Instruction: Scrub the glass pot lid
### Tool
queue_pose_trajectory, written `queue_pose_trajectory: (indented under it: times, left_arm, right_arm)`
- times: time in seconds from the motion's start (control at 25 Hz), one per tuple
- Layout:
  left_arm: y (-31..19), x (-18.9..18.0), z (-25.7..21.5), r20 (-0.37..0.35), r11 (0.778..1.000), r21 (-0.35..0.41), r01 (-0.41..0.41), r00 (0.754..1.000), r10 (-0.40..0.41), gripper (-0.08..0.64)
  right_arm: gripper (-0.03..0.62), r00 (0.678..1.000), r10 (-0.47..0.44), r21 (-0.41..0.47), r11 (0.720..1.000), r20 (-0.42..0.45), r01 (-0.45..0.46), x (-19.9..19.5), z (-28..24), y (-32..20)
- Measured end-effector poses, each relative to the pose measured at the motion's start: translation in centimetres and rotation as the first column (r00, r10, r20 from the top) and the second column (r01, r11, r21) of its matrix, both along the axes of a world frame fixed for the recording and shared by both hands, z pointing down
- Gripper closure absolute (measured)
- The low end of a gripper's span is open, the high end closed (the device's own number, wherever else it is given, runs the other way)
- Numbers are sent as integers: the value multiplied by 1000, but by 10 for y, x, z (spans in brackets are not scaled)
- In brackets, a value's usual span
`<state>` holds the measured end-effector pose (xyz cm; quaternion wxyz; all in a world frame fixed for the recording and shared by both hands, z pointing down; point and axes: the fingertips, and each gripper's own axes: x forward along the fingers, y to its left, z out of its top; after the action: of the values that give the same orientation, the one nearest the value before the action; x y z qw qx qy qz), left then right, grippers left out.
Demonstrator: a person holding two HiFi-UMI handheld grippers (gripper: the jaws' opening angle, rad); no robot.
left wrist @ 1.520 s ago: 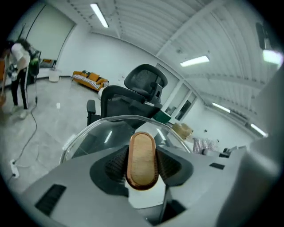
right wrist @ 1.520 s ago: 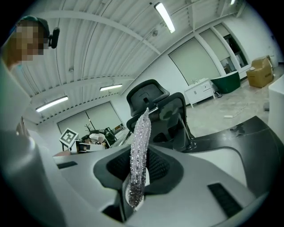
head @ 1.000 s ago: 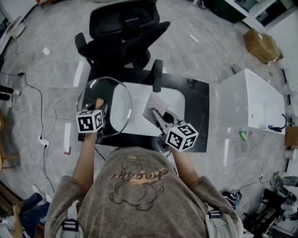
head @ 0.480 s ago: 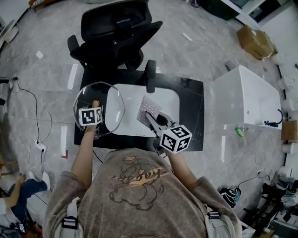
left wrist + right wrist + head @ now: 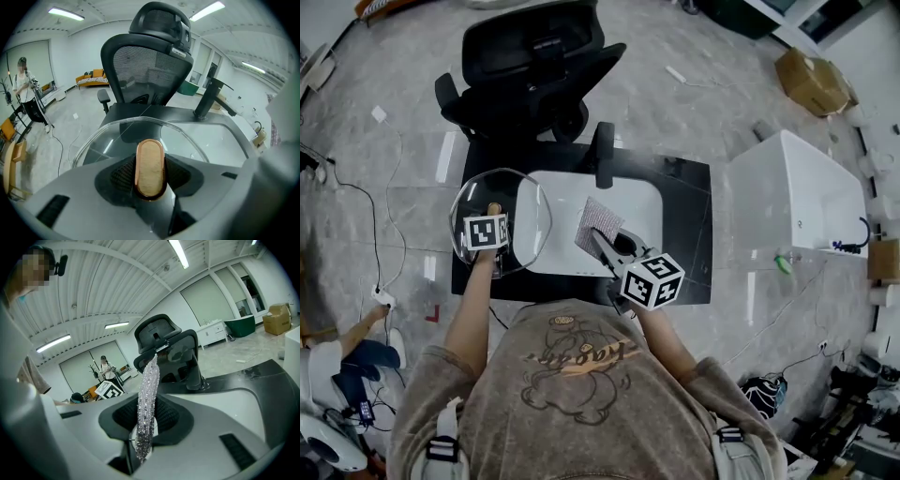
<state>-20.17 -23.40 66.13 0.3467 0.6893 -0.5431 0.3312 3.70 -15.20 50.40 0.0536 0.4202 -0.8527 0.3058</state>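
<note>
Head view: the left gripper [image 5: 494,214] is clamped on the knob [image 5: 494,207] of the glass pot lid [image 5: 530,225]. It holds the lid over the left end of the white sink [image 5: 642,202], partly past the edge of the black counter [image 5: 689,216]. The knob side faces up toward the person, and the lid looks slightly tilted. The right gripper [image 5: 603,242] is closed on a silvery scrubbing cloth [image 5: 600,218] over the basin, in front of the faucet [image 5: 603,155]. Key relation: the lid lies directly left of the cloth. The lid's right rim is near the cloth's left edge, with a visible gap and no contact. Left gripper view: the jaws press on both long sides of the oval, copper-rimmed knob [image 5: 150,161]. The knob's long axis runs along the line the gripper points. The glass [image 5: 117,136] spreads out beyond and to both sides of the knob. Right gripper view: the cloth [image 5: 148,390] stands up out of the closed jaws, seen edge-on as a thin strip. The left gripper's marker cube [image 5: 108,389] shows off to its left. Judgement: the right hand carries the scrubber, so the closing move is its own, leftward toward the lid. The cloth's flat face, not its edge, should turn to meet the glass. The knob grip leaves the lid free to swing, so scrubbing pressure near the rim could pivot it.
</note>
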Motion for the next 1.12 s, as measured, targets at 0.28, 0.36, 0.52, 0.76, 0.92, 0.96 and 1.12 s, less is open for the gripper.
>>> queue_pose_trajectory:
  times: [0.28,0.36,0.52,0.76,0.92,0.96,1.12]
  left_arm:
    - [-3,-1,-25,1,993,114,31,1000,-31,377]
    - [-1,-2,-42,0,984,172,44,999,-45,384]
    - [9,4,-76,-32,963,262,66,998,-60,516]
    - [33,38,-153,-135,911,412,30,990,29,541]
    - [53,59,-194,-131,867,498,-16,987,93,541]
    - [57,62,-199,-125,860,510,-26,987,105,541]
    - [64,66,-203,-138,855,518,-31,983,119,541]
  right_arm:
    - [512,1000,-7,-13,1000,-6,7,-5,9,-1]
    - [511,1000,-7,-18,1000,-12,7,-6,11,-2]
    - [512,999,-10,-21,1000,-32,9,-10,14,-3]
    - [511,996,15,18,1000,-86,-13,-12,-1,-5]
    - [511,985,45,90,995,-164,-30,-14,-19,-6]
    - [511,982,55,109,993,-182,-35,-14,-22,-7]
    - [511,974,104,148,986,-200,-75,-11,-28,-10]
